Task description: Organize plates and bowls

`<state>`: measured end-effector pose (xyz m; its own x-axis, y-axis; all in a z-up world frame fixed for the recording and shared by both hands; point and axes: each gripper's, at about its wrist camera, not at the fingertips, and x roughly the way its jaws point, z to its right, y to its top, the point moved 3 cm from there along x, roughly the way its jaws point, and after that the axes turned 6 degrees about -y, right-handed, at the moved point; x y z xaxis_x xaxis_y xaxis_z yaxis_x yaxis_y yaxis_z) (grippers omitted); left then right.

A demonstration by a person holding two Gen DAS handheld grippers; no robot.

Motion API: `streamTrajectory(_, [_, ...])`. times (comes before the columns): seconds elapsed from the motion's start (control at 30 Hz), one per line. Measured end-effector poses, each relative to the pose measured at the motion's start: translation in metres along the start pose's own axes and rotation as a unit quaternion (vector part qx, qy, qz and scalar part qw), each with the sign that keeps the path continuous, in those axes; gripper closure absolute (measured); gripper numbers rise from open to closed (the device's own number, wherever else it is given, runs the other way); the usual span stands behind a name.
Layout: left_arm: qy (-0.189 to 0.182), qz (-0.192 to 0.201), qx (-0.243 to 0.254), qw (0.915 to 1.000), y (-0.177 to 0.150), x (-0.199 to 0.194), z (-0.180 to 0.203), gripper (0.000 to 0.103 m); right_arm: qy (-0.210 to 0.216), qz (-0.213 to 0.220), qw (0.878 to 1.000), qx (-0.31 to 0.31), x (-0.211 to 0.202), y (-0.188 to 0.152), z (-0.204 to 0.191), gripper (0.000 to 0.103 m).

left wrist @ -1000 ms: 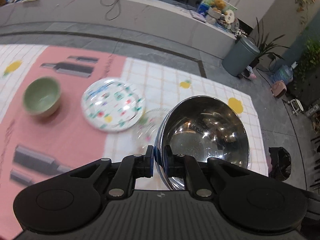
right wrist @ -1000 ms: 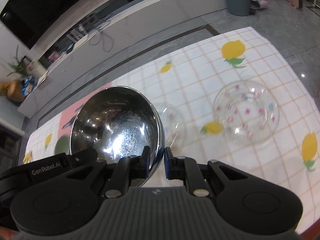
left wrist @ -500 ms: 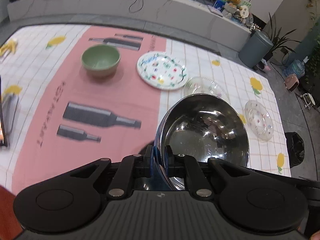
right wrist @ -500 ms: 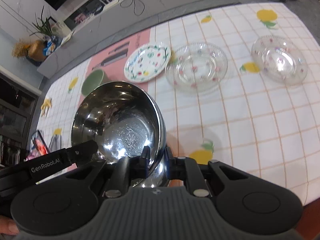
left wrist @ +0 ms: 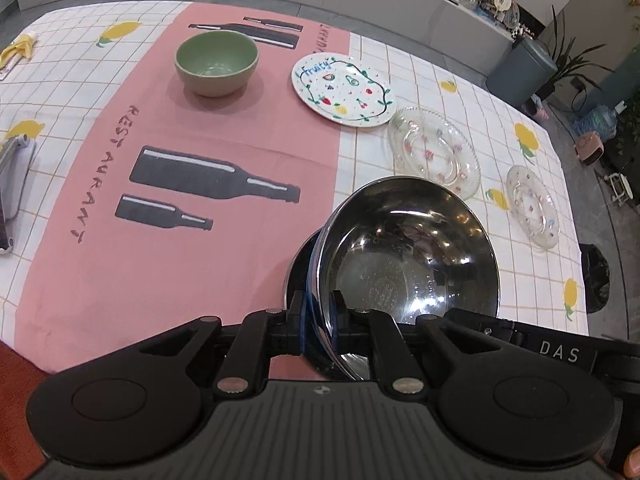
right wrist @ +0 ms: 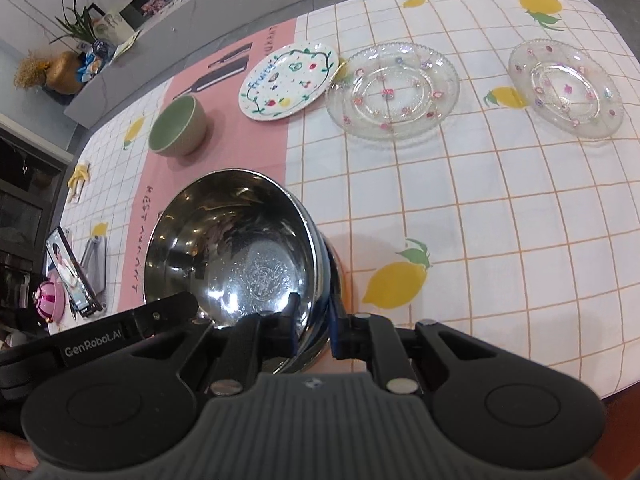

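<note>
Both grippers grip one steel bowl point(left wrist: 412, 252) by its rim, low over the table's near edge. My left gripper point(left wrist: 318, 312) is shut on the bowl's left rim; my right gripper point(right wrist: 314, 320) is shut on the right rim of the steel bowl point(right wrist: 240, 252). Further back stand a green bowl point(left wrist: 216, 62), a white painted plate point(left wrist: 344, 90), a large glass plate point(left wrist: 434, 150) and a small glass plate point(left wrist: 532, 206). The right wrist view shows the green bowl point(right wrist: 178, 126), the painted plate point(right wrist: 286, 80), the large glass plate point(right wrist: 392, 90) and the small glass plate point(right wrist: 566, 88).
A pink and white checked cloth point(left wrist: 160, 240) covers the table. A phone on a stand point(right wrist: 72, 276) is at the left edge. A grey bin point(left wrist: 522, 70) and plants stand on the floor beyond the far right corner.
Both grippers with the steel bowl have pulled back toward the near edge and sunk lower; the plates and green bowl now lie further ahead. Both grips are unchanged.
</note>
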<state>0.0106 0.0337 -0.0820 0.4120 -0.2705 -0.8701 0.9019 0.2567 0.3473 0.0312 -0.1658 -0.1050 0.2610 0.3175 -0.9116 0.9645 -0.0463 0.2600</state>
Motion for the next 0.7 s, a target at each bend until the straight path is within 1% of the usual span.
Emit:
streamTrajectory(0.13, [0.006, -0.01, 0.011, 0.9999, -0.003, -0.003, -0.001, 0.09, 0.003, -0.009, 1.0, -0.006, 0.001, -0.002, -0.003, 0.091])
streamTrajectory(0.37, [0.018, -0.032, 0.049, 0.9981, -0.006, 0.001, 0.003, 0.088, -0.008, -0.019, 1.0, -0.01, 0.005, -0.004, -0.006, 0.092])
streamTrajectory(0.53, [0.032, -0.034, 0.074, 0.9961, -0.006, 0.004, 0.007, 0.088, -0.017, -0.02, 1.0, -0.011, 0.007, -0.003, -0.008, 0.092])
streamTrajectory(0.7, [0.033, -0.042, 0.082, 0.9953, -0.006, 0.008, 0.008, 0.086, -0.027, -0.017, 0.999, -0.014, 0.008, -0.003, -0.01, 0.092])
